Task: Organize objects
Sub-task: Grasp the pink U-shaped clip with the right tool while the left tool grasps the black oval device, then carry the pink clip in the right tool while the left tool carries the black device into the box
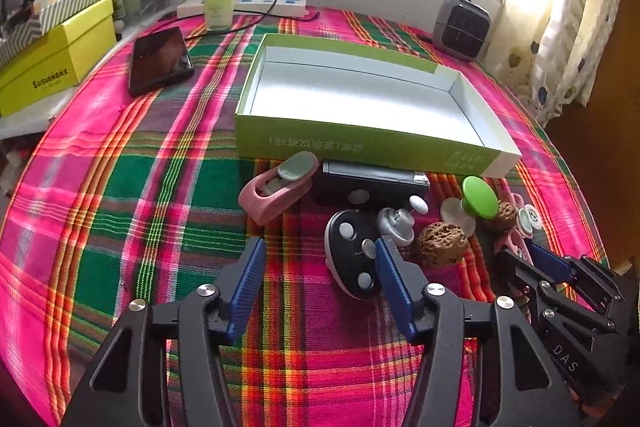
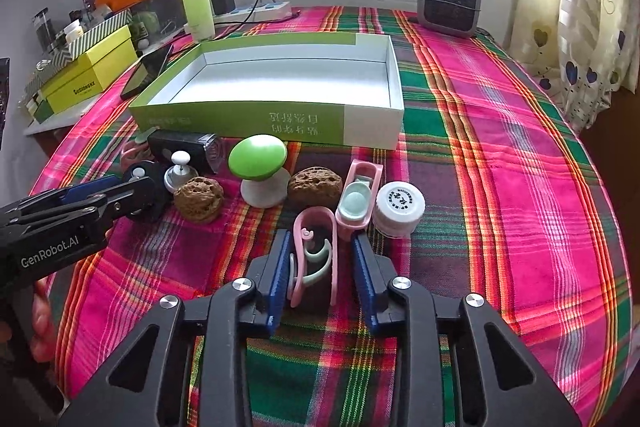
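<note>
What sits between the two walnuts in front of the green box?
The green mushroom-shaped knob on its white base stands between the left walnut and the right walnut; the right wrist view shows it clearest.

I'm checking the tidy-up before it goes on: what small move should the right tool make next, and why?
Probably finish closing on the pink clip, then lift it toward the green box. The clip lies between the right tool's blue pads: the left pad is on it, a gap shows at the right pad. The box lies empty just beyond the clutter.
</note>
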The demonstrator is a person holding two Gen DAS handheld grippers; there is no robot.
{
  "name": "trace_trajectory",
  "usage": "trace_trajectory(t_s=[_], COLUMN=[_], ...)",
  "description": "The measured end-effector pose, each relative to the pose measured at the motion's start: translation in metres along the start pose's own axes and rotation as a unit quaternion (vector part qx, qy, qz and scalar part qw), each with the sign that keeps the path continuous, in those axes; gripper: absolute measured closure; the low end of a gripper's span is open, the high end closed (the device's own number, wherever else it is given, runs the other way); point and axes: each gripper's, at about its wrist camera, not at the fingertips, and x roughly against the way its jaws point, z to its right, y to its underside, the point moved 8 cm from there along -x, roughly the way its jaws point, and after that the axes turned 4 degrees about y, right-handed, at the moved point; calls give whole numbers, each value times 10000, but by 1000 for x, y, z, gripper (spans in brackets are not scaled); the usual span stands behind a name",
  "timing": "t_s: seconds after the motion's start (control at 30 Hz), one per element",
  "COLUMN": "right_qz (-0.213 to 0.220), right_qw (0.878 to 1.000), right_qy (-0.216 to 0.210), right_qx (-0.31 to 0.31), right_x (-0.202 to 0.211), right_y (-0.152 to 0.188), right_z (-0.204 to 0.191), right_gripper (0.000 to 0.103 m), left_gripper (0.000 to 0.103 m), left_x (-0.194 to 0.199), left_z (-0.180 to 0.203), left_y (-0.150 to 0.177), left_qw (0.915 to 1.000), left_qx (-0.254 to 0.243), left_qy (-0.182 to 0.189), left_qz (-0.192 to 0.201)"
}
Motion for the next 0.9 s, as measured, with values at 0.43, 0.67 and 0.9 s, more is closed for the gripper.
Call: trace_trajectory(t_s=[0.43,0.67,0.9], right_qz=[-13,10,91], right_qw=[9999,9997,9994], right_qy=[-114,-260,-325], right_qx=[2,42,89], right_x=[2,5,10], right_y=[2,2,-2], right_z=[-3,-9,-14], right_gripper=[78,78,78], left_gripper=[78,80,80], left_x=[5,7,15], left_z=[4,5,1], left_y=[-1,-1,-3], left_qw=[9999,9999,9998], left_qx=[-89,-107,-148], left_qy=[51,46,66], left_qz=[41,61,148])
